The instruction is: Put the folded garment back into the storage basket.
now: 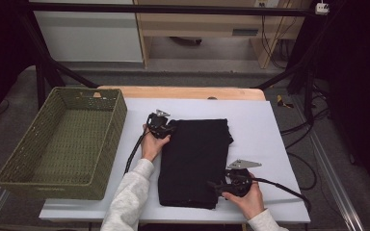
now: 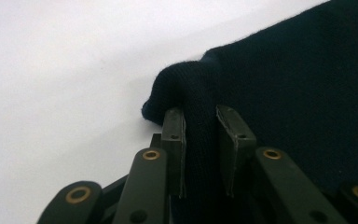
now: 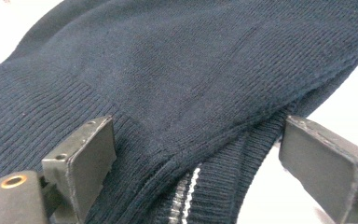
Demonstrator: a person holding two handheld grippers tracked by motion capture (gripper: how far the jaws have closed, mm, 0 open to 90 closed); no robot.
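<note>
At the table's left edge we find the green wicker basket [image 1: 58, 144] standing well apart from the work, a likely home for the folded dark sweater [image 1: 195, 161] that lies mid-table on the white sheet [image 1: 265, 139]. We judge each tool is placed to lift an opposite corner. The left gripper [image 1: 166, 129] sits at the sweater's far left corner; the left gripper view shows its pads [image 2: 174, 133] pinching a raised fold of knit. The right gripper [image 1: 217, 185] hovers at the near right edge; the right gripper view shows its pads [image 3: 91, 154] set wide apart, straddling the ribbed hem [image 3: 223, 182], which bears a thin white stripe.
</note>
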